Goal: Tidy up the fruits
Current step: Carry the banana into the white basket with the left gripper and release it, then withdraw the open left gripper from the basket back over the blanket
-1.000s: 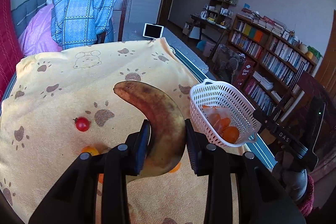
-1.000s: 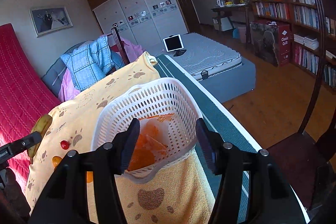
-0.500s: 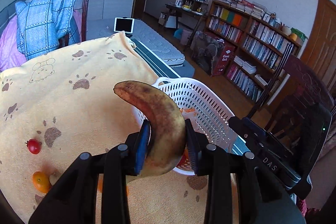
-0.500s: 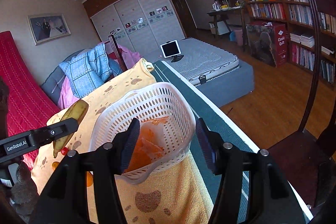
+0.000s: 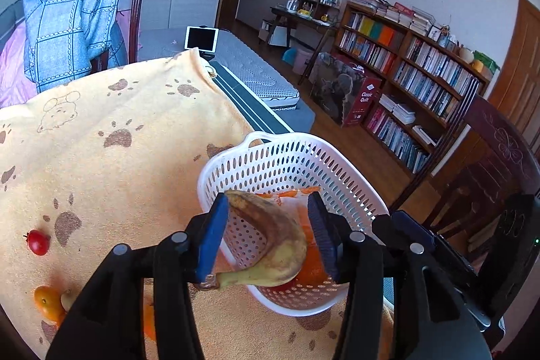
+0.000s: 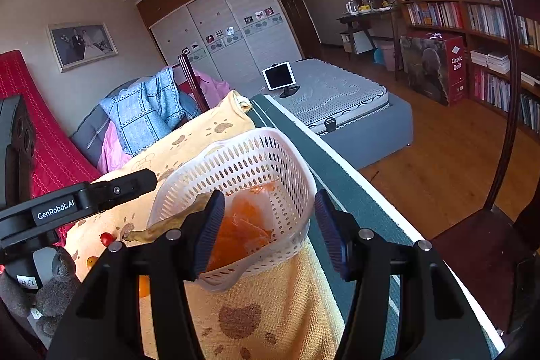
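Banana over basket, both tongs spread

Banana lies across the near rim of the white basket, between the fingers of the left gripper. Those tongs are spread wide, w/ clear gaps between each blue pad and the fruit, so nothing is pinched. Curved body hangs inside the basket; stem end sticks out over the rim toward the left finger's base. In the right wrist view the banana shows as a brownish strip at the basket edge, just left of that gripper's left finger.

Right gripper is also spread, pads on either side of the basket's near corner; whether a pad touches the plastic is hard to tell from this angle. Nothing is gripped.

Inside the basket, ahead of both grippers, sits orange fruit in what looks like a clear wrapper.

Left of the left gripper on the yellow paw-print cloth: a cherry tomato, and nearer the camera a small orange fruit. Basket stands on the cloth's right edge, next to a dark green strip. Beyond it, a bed w/ a tablet propped up; bookshelves far right.
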Tool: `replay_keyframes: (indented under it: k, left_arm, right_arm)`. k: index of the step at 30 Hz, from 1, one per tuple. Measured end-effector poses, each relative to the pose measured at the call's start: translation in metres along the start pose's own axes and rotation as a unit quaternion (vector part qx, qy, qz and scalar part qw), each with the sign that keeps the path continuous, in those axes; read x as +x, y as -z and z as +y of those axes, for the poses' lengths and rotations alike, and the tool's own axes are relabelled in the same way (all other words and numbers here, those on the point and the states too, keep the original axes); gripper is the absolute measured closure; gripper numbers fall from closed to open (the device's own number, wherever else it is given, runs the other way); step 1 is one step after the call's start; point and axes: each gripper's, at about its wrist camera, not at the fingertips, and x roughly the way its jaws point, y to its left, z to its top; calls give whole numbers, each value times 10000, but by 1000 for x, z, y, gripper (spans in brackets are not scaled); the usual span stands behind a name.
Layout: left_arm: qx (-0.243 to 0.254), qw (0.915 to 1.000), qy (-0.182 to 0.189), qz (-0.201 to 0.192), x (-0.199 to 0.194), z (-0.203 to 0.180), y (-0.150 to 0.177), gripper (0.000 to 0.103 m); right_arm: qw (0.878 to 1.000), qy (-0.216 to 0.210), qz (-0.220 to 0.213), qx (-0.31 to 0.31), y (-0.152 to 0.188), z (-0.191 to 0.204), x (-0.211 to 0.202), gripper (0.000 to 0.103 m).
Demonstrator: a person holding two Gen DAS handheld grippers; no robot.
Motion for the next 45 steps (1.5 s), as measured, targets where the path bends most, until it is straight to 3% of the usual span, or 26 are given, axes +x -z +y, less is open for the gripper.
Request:
replay_keyframes:
  k: [3,7,15,21,31,45]
  left_arm:
    - [-113,9998,-132,-44,-6,11,0,54]
    - [-165,9991,-365,-143,-17,22,3,42]
    - [-231,9964,-782,-250,-42,45,21,42]
    - [-425,9939,-1019,27,-38,64,40,41]
    - [-231,9938,-1025,354,-17,53,56,41]
    - [-131,9963,-834,-143,-24,28,19,41]
  right_arm:
    - [10000,3,3,-38,1,0,1,46]
    - [9999,36,-2,-111,2,2,2,46]
    - [9998,43,-61,-171,4,6,1,46]
    - [9998,55,-90,-175,5,8,0,46]
    - [9997,54,-123,-200,6,9,-1,46]
    - [9997,59,-124,-215,6,11,-1,46]
